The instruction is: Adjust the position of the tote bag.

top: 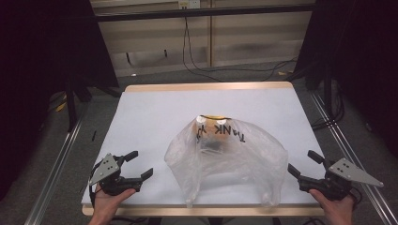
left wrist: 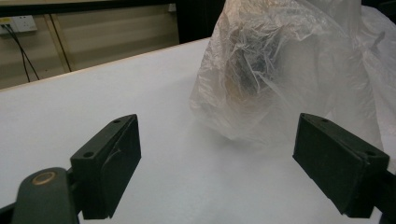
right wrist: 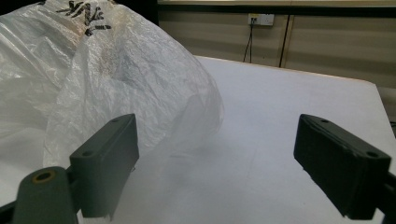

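Observation:
A crumpled translucent plastic bag [top: 230, 159] with black lettering lies on the white table top [top: 155, 117], near its front middle. Something dark and something orange-yellow show through the bag's far side [top: 217, 129]; what they are I cannot tell. My left gripper [top: 139, 163] rests near the front left corner, open, nothing between its jaws, a short way left of the bag [left wrist: 280, 70]. My right gripper [top: 304, 163] sits at the front right, also open and holding nothing, just right of the bag [right wrist: 116, 79]. In both gripper views the jaws stand wide apart.
The table has a wooden rim [top: 206, 86] at the far edge. Beyond it are a pale wall with a socket [right wrist: 260, 18] and hanging cables [top: 190, 51]. Dark frame posts [top: 70, 103] stand at the left and right. Bare table surface lies behind and beside the bag.

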Motion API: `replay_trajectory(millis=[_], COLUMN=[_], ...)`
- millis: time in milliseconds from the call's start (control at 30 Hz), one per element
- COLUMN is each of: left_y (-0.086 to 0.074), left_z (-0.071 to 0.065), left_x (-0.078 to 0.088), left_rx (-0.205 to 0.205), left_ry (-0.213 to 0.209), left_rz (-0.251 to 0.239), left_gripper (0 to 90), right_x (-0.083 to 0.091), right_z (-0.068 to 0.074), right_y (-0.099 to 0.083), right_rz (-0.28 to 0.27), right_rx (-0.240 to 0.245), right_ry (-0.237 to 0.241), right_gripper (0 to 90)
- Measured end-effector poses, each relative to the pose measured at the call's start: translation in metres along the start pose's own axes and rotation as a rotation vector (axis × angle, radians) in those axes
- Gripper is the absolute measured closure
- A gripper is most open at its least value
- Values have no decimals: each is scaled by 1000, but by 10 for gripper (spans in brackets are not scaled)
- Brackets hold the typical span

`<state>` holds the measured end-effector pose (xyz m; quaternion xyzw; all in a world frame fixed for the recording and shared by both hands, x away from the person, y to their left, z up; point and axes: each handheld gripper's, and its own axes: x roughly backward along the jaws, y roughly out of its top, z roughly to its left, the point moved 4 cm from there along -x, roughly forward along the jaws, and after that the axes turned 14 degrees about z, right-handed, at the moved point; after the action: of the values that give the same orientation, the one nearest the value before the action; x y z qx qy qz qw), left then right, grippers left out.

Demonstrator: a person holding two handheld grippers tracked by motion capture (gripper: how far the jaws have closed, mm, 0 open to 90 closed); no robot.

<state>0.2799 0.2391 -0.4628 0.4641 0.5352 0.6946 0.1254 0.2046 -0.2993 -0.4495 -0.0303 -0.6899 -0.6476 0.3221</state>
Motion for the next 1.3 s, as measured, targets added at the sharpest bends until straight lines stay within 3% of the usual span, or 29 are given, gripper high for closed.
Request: replay_trajectory(millis=[267,533,800,867,967,1000,1033,1100,1233,1267,1300], left_y=[-1,0,3,4,6,7,7,8,10,11,11], left_z=[-2,-8,-22,-26,-34,-37,-39,-44,-54,-58,-60], left_x=[-3,-7,-10,-11,-11,-11,-11,-10,-10,-10,-10], left_rx=[13,-32,-61,-72,-92,-82,-97,-102,-109,-110,-128], left_ry=[-34,-40,-98,-102,-143,-130,-154,-155,-204,-195,-216], left_rz=[29,61,67,82,83,82,78,95,91,102,98], left_gripper=[201,265,356,367,404,419,424,456,514,517,529], right_x=[1,4,6,6,5,5,5,5,5,5,5], right_z=[-1,4,16,21,27,29,31,34,40,43,46], right_y=[0,3,4,4,3,3,2,2,0,-2,-3], right_rz=[10,20,54,69,86,91,96,102,127,140,148], right_rx=[-18,-6,34,47,67,68,64,66,86,92,97], right_ry=[16,52,113,126,151,156,167,176,192,194,198], right_gripper=[199,303,468,493,539,552,564,594,659,660,672])
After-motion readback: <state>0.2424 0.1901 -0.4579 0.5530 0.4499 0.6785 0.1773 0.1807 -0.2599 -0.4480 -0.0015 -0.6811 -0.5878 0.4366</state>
